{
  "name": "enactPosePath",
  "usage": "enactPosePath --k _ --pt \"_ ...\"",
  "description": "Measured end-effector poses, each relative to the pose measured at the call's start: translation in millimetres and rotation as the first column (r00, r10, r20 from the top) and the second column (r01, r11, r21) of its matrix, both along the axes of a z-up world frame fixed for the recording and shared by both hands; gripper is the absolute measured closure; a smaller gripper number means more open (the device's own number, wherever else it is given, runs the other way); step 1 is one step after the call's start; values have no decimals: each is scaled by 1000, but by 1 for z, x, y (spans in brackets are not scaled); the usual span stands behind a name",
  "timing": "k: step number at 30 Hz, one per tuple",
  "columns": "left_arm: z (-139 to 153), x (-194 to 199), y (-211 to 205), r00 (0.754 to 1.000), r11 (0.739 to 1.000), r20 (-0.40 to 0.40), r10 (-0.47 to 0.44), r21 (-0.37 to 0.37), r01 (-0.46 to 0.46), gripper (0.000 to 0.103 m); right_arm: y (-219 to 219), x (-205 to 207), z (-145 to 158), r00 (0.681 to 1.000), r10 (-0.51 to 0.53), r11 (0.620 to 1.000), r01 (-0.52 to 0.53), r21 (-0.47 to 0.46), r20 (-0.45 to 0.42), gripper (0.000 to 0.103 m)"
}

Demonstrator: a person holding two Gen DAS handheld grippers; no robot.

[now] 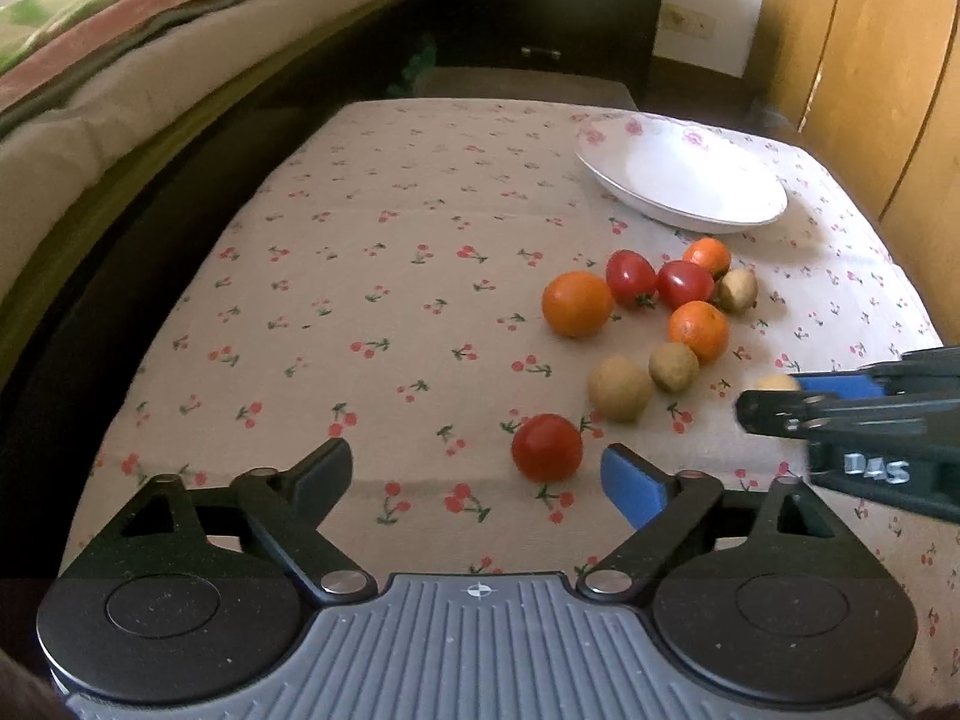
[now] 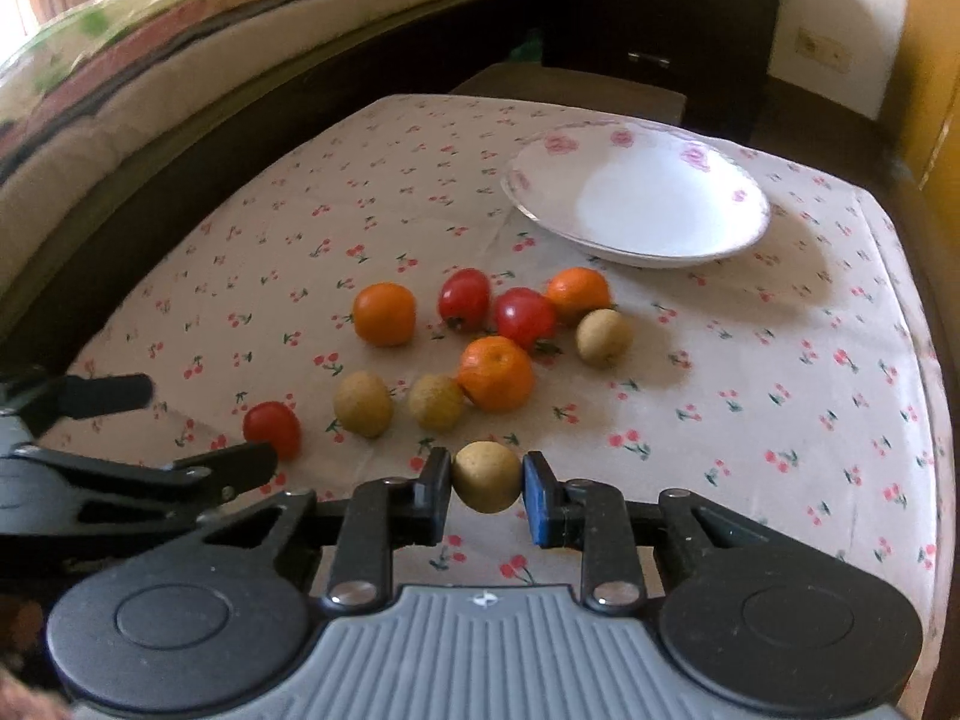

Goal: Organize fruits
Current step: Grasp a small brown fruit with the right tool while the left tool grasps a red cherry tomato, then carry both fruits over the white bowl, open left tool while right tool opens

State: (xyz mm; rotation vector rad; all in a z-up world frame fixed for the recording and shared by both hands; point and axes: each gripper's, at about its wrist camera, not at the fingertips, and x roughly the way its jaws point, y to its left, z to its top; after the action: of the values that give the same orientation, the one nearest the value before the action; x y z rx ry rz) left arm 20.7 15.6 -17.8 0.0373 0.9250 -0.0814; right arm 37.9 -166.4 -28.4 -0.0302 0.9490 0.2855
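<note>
the right hand-held gripper squeezes a small round tan fruit; next, lift it into the white flowered bowl. the left hand-held gripper is wide, holding nothing.

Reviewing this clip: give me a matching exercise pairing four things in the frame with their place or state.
1. left gripper
2. right gripper
3. plate
4. nearest tomato

A. has nothing on it
B. shut on a brown fruit
C. open, holding nothing
D. lies on the tablecloth just ahead of the open fingers

Pairs: 1-C, 2-B, 3-A, 4-D
</note>
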Motion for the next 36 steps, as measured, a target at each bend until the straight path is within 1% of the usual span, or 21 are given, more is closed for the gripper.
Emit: enactPosePath --k 4,7,8,9,13,17,23,25,29,36 --pt "-5 5 -9 1000 1000 -9 -26 11 26 17 -12 -5 4 1000 -19 999 19 28 -1 76" --pt "-12 10 -15 999 999 -24 -38 25 38 24 -18 -7 5 1000 -31 999 31 34 -3 76" --pt "-14 12 -16 999 999 -34 -39 23 39 29 -19 -7 5 999 -34 999 34 36 -4 76" --pt "-17 13 -16 998 999 -42 -37 14 37 29 -21 -7 5 999 -37 999 37 37 -6 76" --pt "-16 13 -14 999 999 -30 -37 5 37 35 -23 -8 4 999 -43 998 43 39 -8 76" --pt "-15 9 -12 999 999 -19 -51 -5 51 48 -22 -8 4 999 -41 998 42 37 -9 76" --pt "-14 10 -8 999 999 -18 -39 -31 38 59 -22 -11 4 999 -37 999 37 32 -9 76" --pt "-13 9 -10 999 999 -20 -47 -25 47 60 -22 -11 4 999 -37 999 38 31 -9 76" --pt "-12 5 -12 998 998 -26 -65 -20 65 66 -21 -11 6 999 -39 999 39 29 -5 76" --pt "-5 1 -17 997 996 -28 -78 -33 77 67 -22 -17 15 999 -46 999 45 18 19 76"
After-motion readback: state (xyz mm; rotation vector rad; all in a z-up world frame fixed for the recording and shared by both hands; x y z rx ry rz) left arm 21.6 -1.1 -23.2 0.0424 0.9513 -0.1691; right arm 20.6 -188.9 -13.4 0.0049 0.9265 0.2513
